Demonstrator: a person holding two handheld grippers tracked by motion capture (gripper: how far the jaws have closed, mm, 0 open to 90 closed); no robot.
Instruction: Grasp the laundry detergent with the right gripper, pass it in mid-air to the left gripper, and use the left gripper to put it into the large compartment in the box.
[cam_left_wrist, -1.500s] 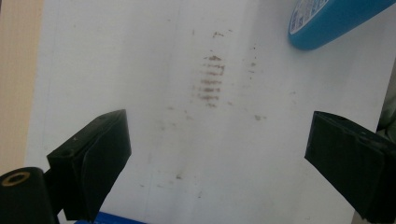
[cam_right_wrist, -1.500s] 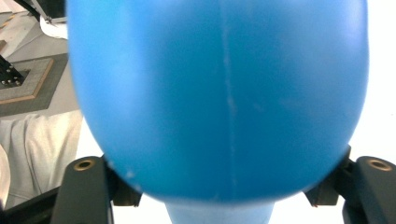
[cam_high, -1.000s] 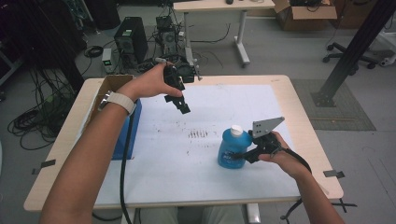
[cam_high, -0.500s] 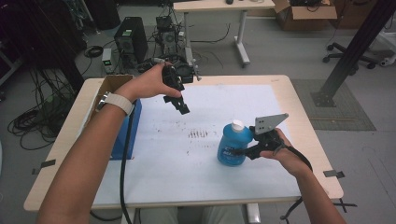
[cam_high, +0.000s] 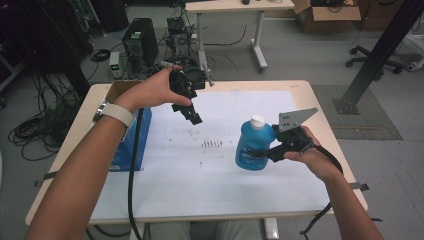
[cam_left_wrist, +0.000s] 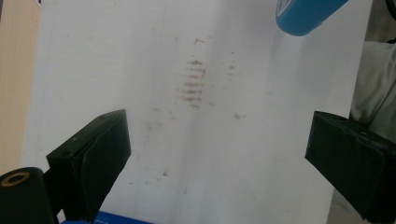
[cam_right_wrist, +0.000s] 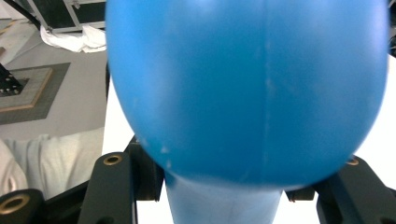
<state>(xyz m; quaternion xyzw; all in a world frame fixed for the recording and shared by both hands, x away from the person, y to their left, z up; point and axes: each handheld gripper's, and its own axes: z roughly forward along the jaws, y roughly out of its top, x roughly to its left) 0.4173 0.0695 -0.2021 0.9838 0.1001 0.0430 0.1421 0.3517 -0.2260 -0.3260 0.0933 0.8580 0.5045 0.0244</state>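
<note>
- Clearly, the step in hand is carrying the blue bottle (cam_high: 254, 148): the right hand-held gripper (cam_high: 263, 152) pinches it around its lower body, at the right of the desk (cam_high: 310, 95) and slightly nearer than the middle.
- From the right gripper view the bottle's blue body (cam_right_wrist: 247, 84) bulges between the two black jaws, which clamp it from both sides.
- Seen from the high view, the bottle stands close to upright with its white cap (cam_high: 257, 120) on top; I judge it to be held just above the white sheet (cam_high: 210, 175) rather than resting on it, though the gap is hard to see.
- Meanwhile the left hand-held gripper (cam_high: 191, 114) hangs over the far left of the sheet, jaws spread wide with nothing between them, as the left gripper view shows.
- Below those jaws lies a patch of dark smudges (cam_left_wrist: 194, 84) on the sheet, with the bottle's base (cam_left_wrist: 306, 16) at the upper right.
- Next, I judge, the left gripper must take the cap while the right keeps the bottle steady and level.
- As for contents, the blue plastic is opaque, so I cannot tell how full the bottle is; the cap looks closed.
- A blue box (cam_high: 132, 145) sits at the left edge of the desk; its inside is hidden.
</note>
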